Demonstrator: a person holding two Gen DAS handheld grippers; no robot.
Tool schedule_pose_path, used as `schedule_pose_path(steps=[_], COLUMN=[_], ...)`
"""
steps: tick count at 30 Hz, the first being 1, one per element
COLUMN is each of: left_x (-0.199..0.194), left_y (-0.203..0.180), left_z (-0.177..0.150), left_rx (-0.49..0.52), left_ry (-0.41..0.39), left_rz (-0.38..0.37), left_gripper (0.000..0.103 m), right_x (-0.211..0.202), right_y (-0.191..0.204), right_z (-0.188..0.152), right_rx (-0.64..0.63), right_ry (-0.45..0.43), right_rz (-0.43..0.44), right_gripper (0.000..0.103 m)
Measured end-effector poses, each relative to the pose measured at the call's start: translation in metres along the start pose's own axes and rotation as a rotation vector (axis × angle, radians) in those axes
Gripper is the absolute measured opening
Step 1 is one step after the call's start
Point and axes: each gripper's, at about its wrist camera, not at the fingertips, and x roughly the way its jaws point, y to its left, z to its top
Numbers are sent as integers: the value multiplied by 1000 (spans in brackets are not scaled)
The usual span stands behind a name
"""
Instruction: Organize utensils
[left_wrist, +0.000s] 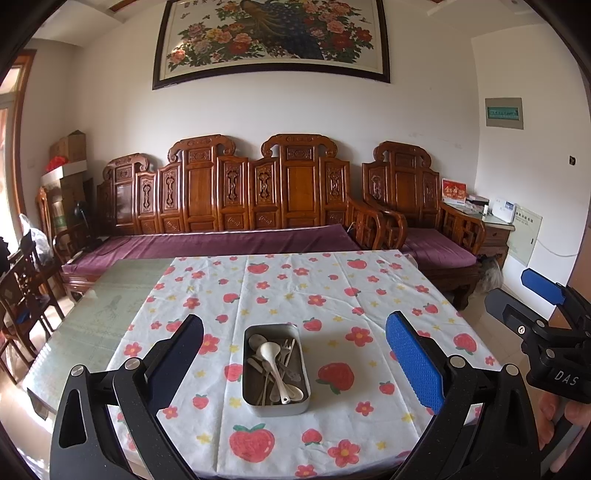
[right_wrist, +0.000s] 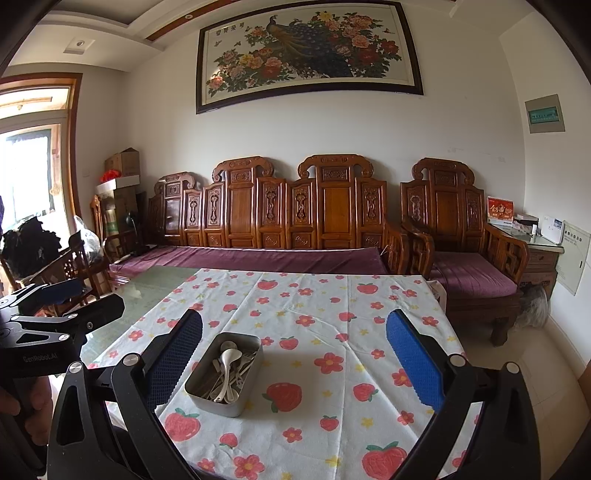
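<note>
A rectangular metal tin (left_wrist: 275, 404) (right_wrist: 207, 399) stands near the front of the table on a strawberry-print cloth (left_wrist: 332, 291) (right_wrist: 332, 295). Inside lie several utensils: white ceramic spoons (left_wrist: 271, 354) (right_wrist: 228, 359), metal forks (left_wrist: 289, 350) and metal spoons. My left gripper (left_wrist: 295, 365) hovers above the tin, open, with nothing between its fingers. My right gripper (right_wrist: 295, 362) is open too, held to the right of the tin and empty. Each gripper shows at the edge of the other's view: the right gripper (left_wrist: 532, 306), the left gripper (right_wrist: 62, 299).
The cloth covers the right part of a glass-topped table (left_wrist: 103, 302) (right_wrist: 147, 288). A carved wooden sofa (left_wrist: 236, 192) (right_wrist: 280, 210) with purple cushions stands behind it, an armchair (right_wrist: 454, 236) to the right. A hand (left_wrist: 565, 417) holds the right gripper's handle.
</note>
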Motion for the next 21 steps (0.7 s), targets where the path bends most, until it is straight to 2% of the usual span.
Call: schedule_pose_path(steps=[21], left_x=[-3], left_y=[-4], left_z=[0], left_rx=[-4], left_ry=[-13], left_rz=[-16], left_gripper=[95], right_x=[1], right_y=[2], right_z=[0], right_rx=[1], right_ry=[0], right_rz=[2], right_gripper=[100])
